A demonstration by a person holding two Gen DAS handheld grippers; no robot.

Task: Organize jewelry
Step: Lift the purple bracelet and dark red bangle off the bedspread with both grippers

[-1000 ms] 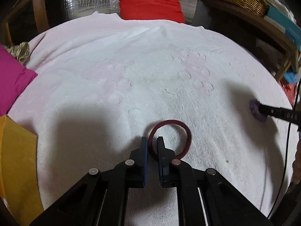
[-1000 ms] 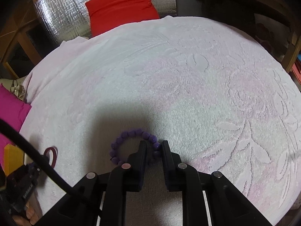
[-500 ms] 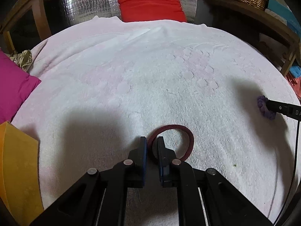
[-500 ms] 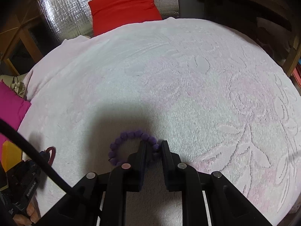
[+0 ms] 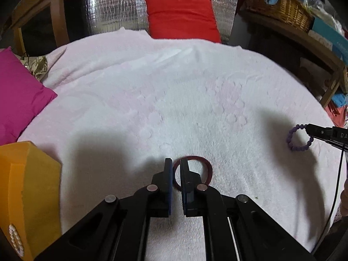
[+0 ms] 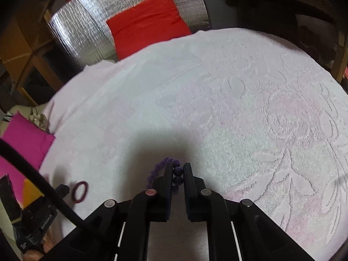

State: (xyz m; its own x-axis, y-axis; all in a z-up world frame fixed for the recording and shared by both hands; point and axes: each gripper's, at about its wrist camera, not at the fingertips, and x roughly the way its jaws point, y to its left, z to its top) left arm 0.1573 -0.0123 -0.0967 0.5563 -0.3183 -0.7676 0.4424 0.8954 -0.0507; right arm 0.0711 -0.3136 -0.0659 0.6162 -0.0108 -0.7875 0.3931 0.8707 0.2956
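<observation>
My left gripper (image 5: 176,163) is shut on the rim of a dark red bangle (image 5: 206,169) and holds it above the white cloth (image 5: 174,100). The bangle also shows in the right wrist view (image 6: 80,192). My right gripper (image 6: 178,167) is shut on a purple bead bracelet (image 6: 178,170), lifted off the cloth. From the left wrist view the bracelet (image 5: 299,138) hangs as a loop from the right gripper's fingers (image 5: 315,130) at the far right.
An orange foam block (image 5: 28,187) with a white bead bracelet (image 5: 15,239) on it stands at the near left. A magenta cushion (image 5: 19,95) lies at the left, a red cushion (image 5: 180,17) at the back. A wicker basket (image 5: 280,8) sits on a shelf at the right.
Both grippers have risen from the cloth with their pieces. The purple bracelet now hangs open as a loop. The orange block has come further into the left wrist view.
</observation>
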